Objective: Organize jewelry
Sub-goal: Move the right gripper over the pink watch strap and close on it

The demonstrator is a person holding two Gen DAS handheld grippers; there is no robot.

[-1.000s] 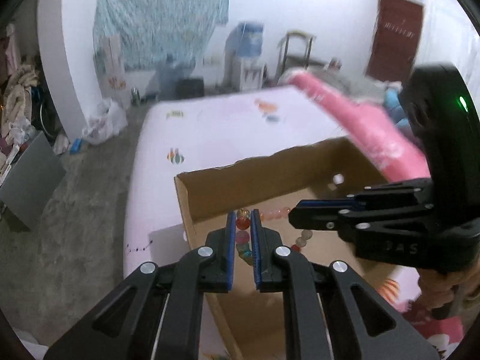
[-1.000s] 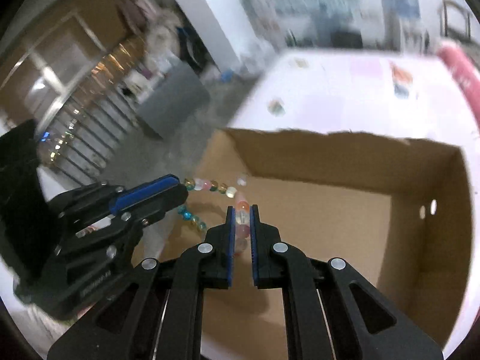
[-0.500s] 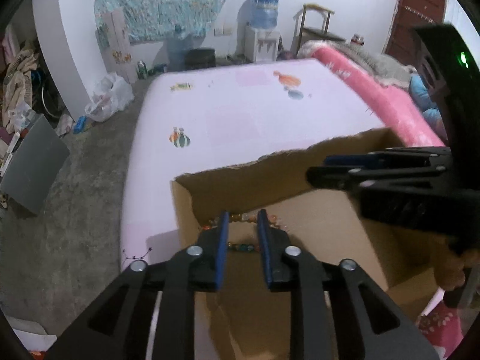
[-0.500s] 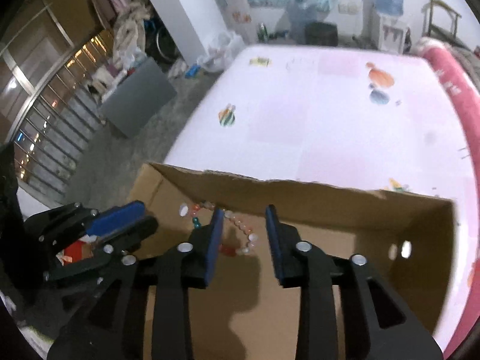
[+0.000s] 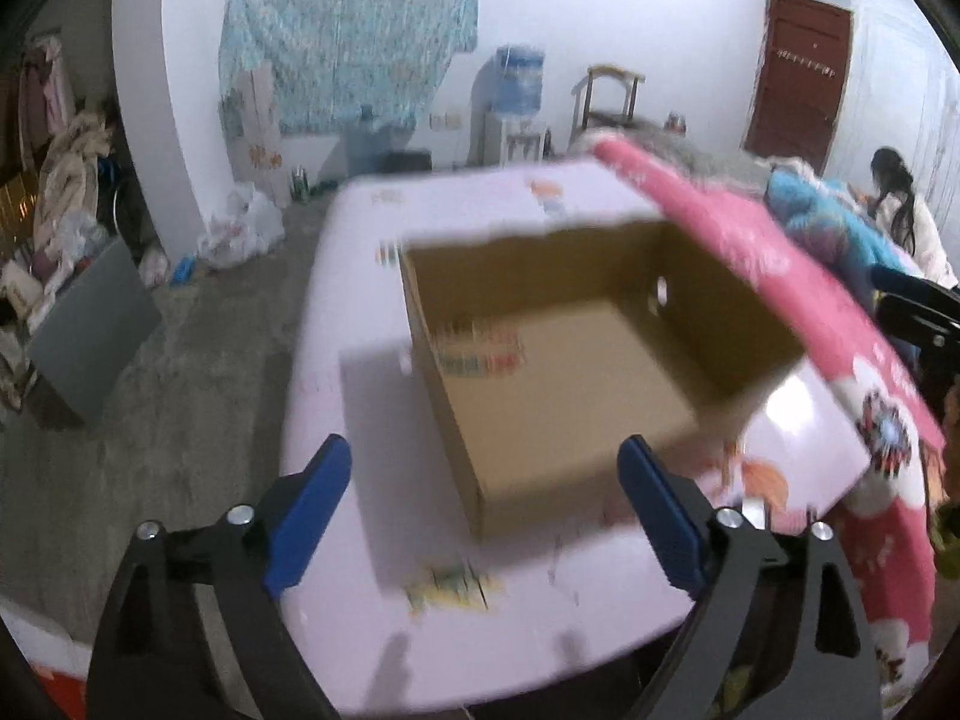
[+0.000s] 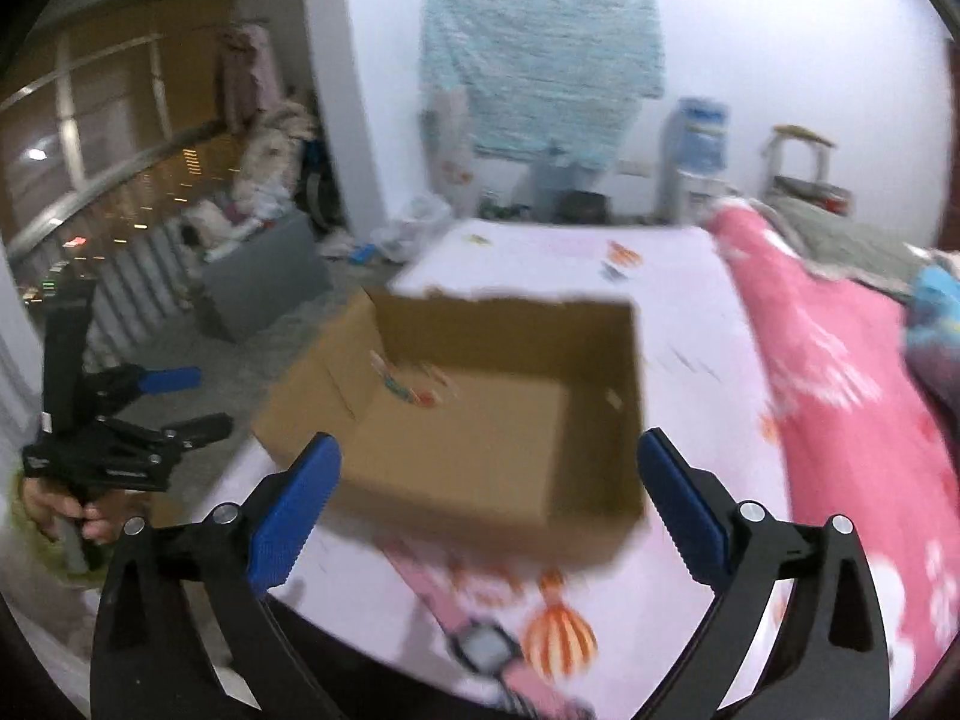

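An open cardboard box (image 5: 738,384) stands on the pale pink bed sheet (image 5: 354,276); it also shows in the right wrist view (image 6: 480,480). A blurred string of coloured beads (image 5: 480,354) lies on the box floor near its far left corner, also seen in the right wrist view (image 6: 411,384). My left gripper (image 5: 483,510) is wide open and empty, pulled back above the near side of the box. My right gripper (image 6: 489,504) is wide open and empty, also back from the box. The left gripper appears at the left in the right wrist view (image 6: 162,405).
A pink watch (image 6: 480,648) lies on the sheet in front of the box. A small blurred item (image 5: 447,585) lies on the sheet near the left gripper. A pink blanket (image 6: 840,372) runs along the right. A person (image 5: 900,204) sits at far right.
Both grippers have opened wide, let go of the bead string and drawn back up and away from the box. The beads now lie on the box floor.
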